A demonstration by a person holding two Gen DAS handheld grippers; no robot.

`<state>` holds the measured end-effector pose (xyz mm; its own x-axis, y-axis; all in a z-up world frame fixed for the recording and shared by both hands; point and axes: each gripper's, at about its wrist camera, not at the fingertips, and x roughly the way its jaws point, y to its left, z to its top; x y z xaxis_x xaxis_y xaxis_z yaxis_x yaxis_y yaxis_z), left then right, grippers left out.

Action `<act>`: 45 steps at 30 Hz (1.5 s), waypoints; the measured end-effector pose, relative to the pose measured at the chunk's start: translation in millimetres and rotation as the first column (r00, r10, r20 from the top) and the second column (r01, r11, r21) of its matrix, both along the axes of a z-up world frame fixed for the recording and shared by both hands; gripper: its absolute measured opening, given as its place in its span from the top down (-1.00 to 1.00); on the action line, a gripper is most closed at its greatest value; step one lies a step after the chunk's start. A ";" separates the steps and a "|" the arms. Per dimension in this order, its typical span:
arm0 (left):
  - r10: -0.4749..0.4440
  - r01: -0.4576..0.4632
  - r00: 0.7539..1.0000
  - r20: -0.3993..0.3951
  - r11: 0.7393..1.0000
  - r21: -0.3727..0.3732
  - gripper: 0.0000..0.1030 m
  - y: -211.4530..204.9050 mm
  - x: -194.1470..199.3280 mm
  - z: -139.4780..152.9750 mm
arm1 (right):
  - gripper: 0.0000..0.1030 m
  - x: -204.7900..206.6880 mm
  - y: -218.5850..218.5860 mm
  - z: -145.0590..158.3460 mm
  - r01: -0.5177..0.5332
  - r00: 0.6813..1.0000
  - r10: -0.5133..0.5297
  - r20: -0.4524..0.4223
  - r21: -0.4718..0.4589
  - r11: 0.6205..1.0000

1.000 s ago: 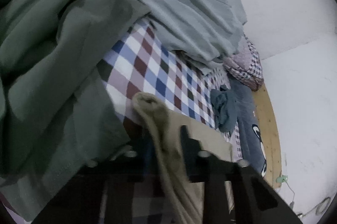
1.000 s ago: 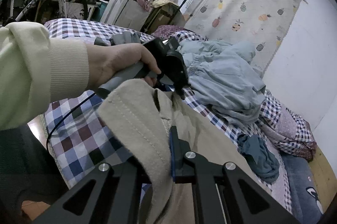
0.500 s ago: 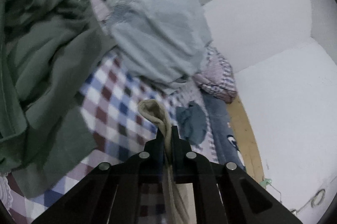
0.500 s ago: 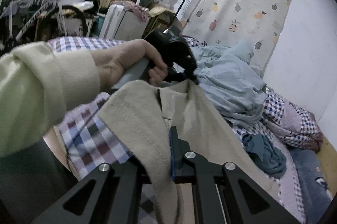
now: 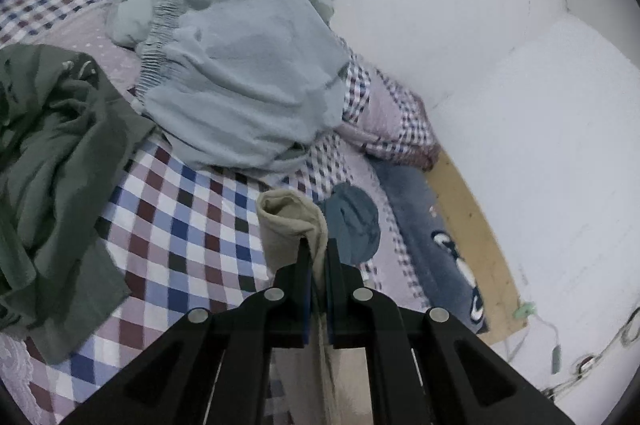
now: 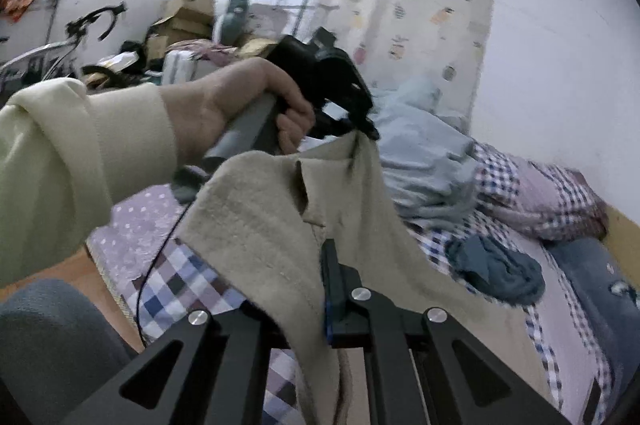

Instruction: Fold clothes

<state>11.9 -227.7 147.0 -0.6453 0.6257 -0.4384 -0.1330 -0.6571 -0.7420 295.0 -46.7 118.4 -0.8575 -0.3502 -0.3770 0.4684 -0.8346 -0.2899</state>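
A beige garment (image 6: 276,233) hangs stretched in the air above the checked bed. My left gripper (image 5: 318,249) is shut on one edge of it, a rolled beige fold (image 5: 288,221) sticking up past the fingers. In the right wrist view that same left gripper (image 6: 366,133) pinches the far corner, held by a hand (image 6: 240,105) in a cream sleeve. My right gripper (image 6: 320,265) is shut on the near edge; cloth drapes over and hides its left finger.
A pale blue garment (image 5: 240,65) is heaped on the bed, a dark green one (image 5: 56,161) lies at left, a small teal cloth (image 5: 354,225) near the wall side. White wall (image 5: 520,105) bounds the right. Boxes and a bicycle (image 6: 100,21) stand behind.
Both grippers have lifted the beige garment higher off the bed. The left gripper has closed fully on the cloth and tilted up toward the blue heap and wall.
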 end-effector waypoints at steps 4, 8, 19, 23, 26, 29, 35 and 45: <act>-0.025 0.025 1.000 0.015 1.000 -0.009 0.93 37.9 0.6 11.2 | 0.94 3.1 32.7 -1.7 0.070 0.997 -0.070 0.025 -0.029 0.997; -0.053 0.053 0.998 0.020 0.998 -0.023 0.93 83.0 3.0 23.9 | 0.94 9.9 71.0 0.1 0.132 0.990 -0.129 0.053 -0.066 0.989; -0.120 0.131 0.988 0.099 0.985 -0.114 0.93 231.8 2.4 20.8 | 0.94 21.6 180.4 -3.8 0.295 0.951 -0.272 0.148 -0.165 0.941; -0.143 0.164 0.982 0.125 0.971 -0.177 0.93 285.7 2.7 15.1 | 0.94 20.9 214.3 -10.8 0.344 0.932 -0.309 0.190 -0.200 0.917; -0.149 0.182 0.976 0.157 0.957 -0.224 0.93 321.9 -6.3 6.3 | 0.94 16.2 236.9 -19.1 0.382 0.914 -0.329 0.237 -0.230 0.895; -0.155 0.200 0.970 0.186 0.946 -0.255 0.93 352.8 -15.3 -5.8 | 0.94 9.6 259.9 -27.4 0.423 0.893 -0.356 0.275 -0.248 0.871; -0.166 0.237 0.957 0.237 0.919 -0.316 0.93 406.4 -32.5 -34.8 | 0.94 -3.7 303.4 -42.4 0.493 0.851 -0.390 0.351 -0.283 0.823; -0.152 0.263 0.949 0.276 0.864 -0.430 0.93 464.3 -59.0 -79.1 | 0.94 -29.1 357.7 -76.9 0.579 0.779 -0.402 0.481 -0.307 0.755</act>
<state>-47.1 236.6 67.9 -0.3720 0.4277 -0.8238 -0.1704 -0.9039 -0.3924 266.0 311.0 41.4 -0.7806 -0.1150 -0.6144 -0.0487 -0.9688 0.2431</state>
